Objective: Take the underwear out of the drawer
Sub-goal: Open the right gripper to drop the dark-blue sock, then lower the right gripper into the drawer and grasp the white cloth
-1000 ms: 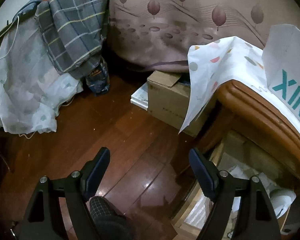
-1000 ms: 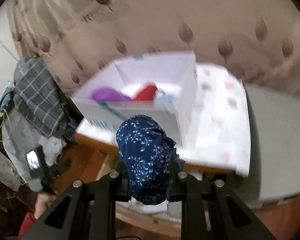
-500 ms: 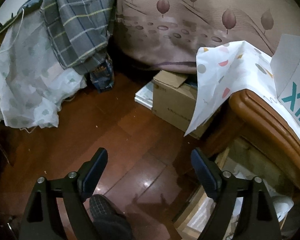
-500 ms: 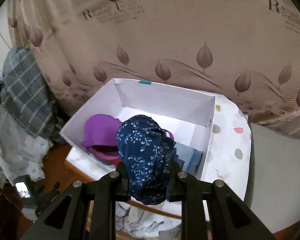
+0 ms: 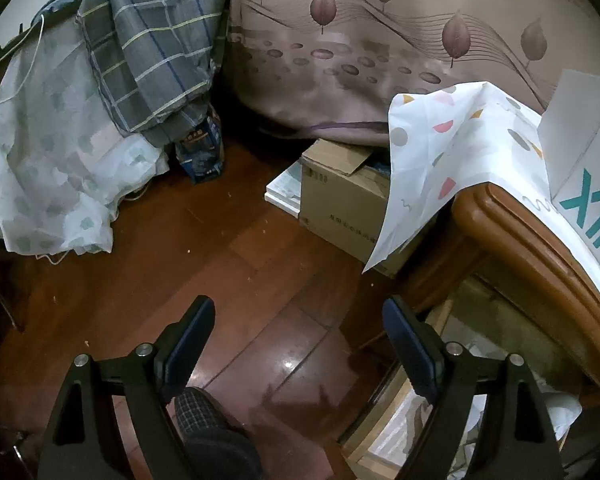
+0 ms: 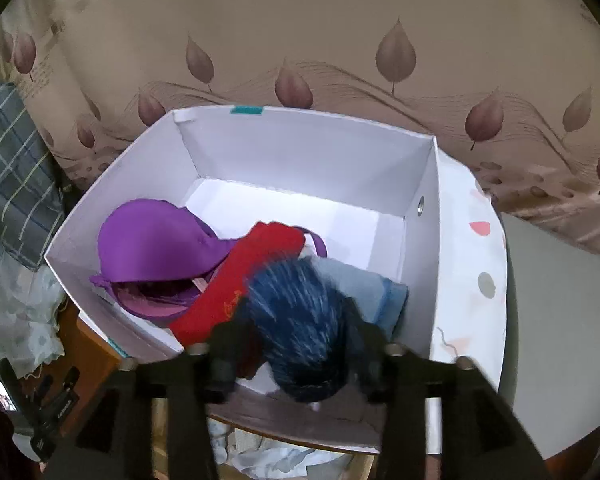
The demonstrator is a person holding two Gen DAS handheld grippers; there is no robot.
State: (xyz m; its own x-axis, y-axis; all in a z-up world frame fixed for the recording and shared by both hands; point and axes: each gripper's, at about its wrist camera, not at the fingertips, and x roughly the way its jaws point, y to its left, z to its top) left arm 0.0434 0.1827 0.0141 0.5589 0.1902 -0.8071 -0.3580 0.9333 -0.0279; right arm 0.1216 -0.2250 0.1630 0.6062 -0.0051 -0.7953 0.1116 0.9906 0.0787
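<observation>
Over the white box (image 6: 300,152) on the dresser, the right gripper (image 6: 296,364) spreads its jaws, letting the blue underwear (image 6: 300,320) drop beside a red garment (image 6: 240,280). The left gripper (image 5: 296,344) hangs released and empty beside the drawer (image 5: 392,412), likely waiting

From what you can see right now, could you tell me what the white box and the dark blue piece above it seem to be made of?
The white box looks like matte cardboard: thin flat walls, creased corners, a metal eyelet in one side. The dark blue piece looks like soft woven or knit cloth with a small white print; it bunches loosely between the opening jaws of the right gripper, though blur hides its weave.
</observation>
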